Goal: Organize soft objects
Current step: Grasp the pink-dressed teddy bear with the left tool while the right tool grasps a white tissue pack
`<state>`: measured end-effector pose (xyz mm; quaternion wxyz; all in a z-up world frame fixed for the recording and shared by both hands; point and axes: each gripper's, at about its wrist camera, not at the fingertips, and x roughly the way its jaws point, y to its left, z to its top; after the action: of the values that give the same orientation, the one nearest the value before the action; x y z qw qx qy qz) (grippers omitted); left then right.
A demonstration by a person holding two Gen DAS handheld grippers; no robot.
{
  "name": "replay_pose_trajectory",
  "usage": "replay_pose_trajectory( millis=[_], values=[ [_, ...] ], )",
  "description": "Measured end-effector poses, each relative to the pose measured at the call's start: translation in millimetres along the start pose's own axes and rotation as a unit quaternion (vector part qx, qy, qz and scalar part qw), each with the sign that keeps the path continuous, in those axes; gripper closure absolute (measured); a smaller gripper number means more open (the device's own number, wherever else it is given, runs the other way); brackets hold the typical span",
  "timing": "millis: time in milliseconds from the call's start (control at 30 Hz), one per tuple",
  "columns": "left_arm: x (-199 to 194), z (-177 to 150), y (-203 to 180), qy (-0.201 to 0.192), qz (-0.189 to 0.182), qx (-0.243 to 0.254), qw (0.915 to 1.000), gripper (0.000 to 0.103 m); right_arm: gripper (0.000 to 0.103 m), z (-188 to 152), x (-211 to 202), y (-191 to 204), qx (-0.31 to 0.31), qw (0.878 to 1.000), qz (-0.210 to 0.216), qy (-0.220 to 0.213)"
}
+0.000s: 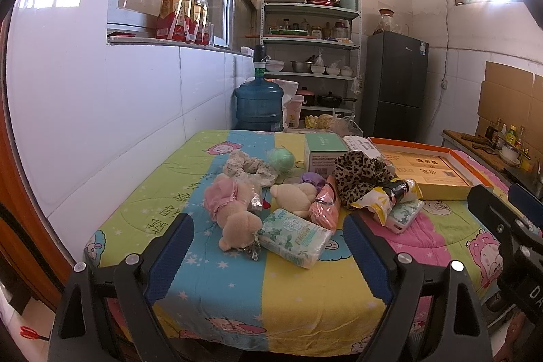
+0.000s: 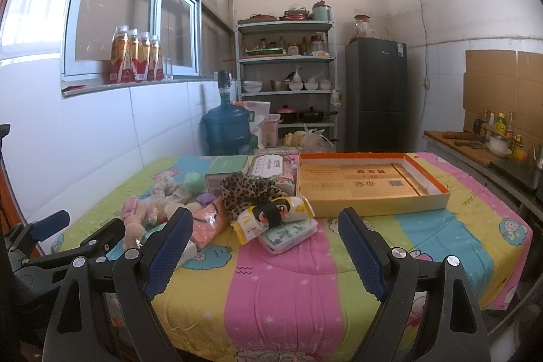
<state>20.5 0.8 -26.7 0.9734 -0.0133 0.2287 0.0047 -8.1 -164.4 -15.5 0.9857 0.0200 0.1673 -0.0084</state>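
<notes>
- Left gripper (image 1: 268, 241) hangs over the near edge of the quilt-covered table (image 1: 298, 297), fingers spread wide, nothing between them.
- Just left of the shallow orange box (image 2: 373, 199), the soft pile sprawls: pink-dressed plush doll (image 1: 230, 209), tissue pack (image 1: 295, 236), leopard scrunchie (image 2: 247, 192), yellow cartoon packet (image 2: 271, 216) resting on another tissue pack (image 2: 288, 234).
- Right gripper (image 2: 263, 246) hovers nearer that box, fingers released too, empty.
- Looks like the opening step: nothing picked yet, pile untouched.
- Next call, I'd guess: drop onto the closest soft item and squeeze gently before carrying it toward the box.
</notes>
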Motion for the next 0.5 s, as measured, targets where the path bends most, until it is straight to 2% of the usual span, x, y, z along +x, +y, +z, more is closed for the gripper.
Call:
replay_pose_trajectory(
  millis=[200,500],
  values=[
    [5,-6,13,-0.002,-0.004,-0.020,0.9998,0.013,0.015,-7,5,-1,0.003,1.000,0.003,0.010],
    [32,-12,28,0.014,-0.009,-0.031,0.9994,0.013,0.015,-20,34,-5,0.012,0.999,0.012,0.045]
  ],
)
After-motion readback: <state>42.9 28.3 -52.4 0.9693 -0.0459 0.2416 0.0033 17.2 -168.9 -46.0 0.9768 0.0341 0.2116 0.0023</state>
